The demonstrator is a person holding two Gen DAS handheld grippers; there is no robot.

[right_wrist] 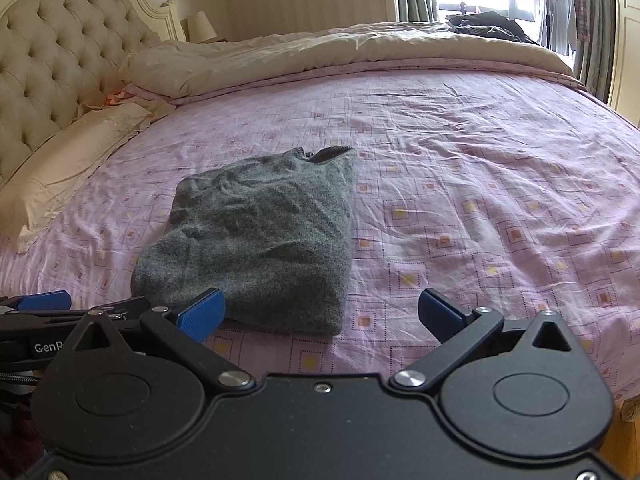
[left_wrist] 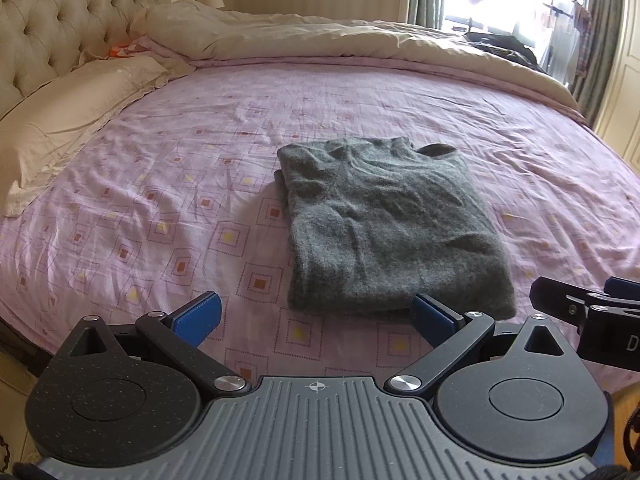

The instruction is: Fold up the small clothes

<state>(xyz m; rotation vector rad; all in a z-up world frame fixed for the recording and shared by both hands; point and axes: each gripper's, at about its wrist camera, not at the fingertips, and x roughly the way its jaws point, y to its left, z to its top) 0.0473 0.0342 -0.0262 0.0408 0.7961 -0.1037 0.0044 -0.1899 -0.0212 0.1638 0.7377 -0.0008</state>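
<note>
On the bed's pink sheet (left_wrist: 160, 184), mid-near, grey sweater (left_wrist: 384, 220) lies folded into a rectangle. Left tool (left_wrist: 316, 312) and right tool (right_wrist: 322, 310) both wide, empty, at its near edge. Next fold, I'd guess: pinch both near corners, lift evenly, lay toward collar.

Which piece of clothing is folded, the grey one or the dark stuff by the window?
The grey sweater, a neat rectangle on the pink sheet before both open grippers. The dark clothes on the far duvet lie in a heap.
</note>
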